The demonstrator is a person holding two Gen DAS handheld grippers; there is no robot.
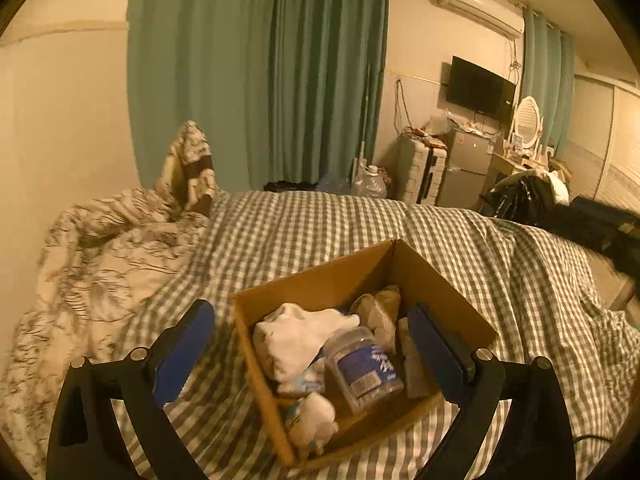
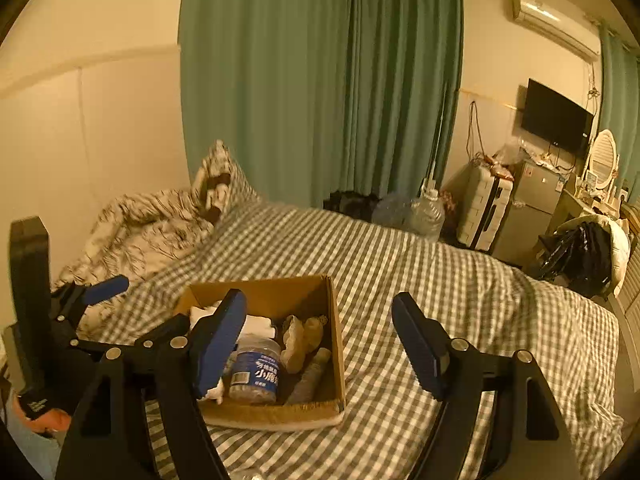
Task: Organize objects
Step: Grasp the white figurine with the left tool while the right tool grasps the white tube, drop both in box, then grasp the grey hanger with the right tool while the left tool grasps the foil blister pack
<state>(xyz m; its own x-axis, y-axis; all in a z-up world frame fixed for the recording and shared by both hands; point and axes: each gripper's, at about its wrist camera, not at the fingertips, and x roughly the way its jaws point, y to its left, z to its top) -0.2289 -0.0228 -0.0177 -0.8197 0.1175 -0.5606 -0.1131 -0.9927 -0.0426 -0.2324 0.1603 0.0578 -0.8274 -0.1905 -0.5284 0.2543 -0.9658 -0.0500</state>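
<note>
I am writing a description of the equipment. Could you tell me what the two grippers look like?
Both look alike. The left gripper and right gripper have matte black angular frames with triangular cut-outs and round silver pivot bolts. Each carries two flat, blue-faced fingers. I cannot make out any cables or readable markings.

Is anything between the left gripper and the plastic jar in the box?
Nothing visible. The left gripper, jaws open, hangs over the open cardboard box, and the jar lies on top, beside the white cloth.
</note>
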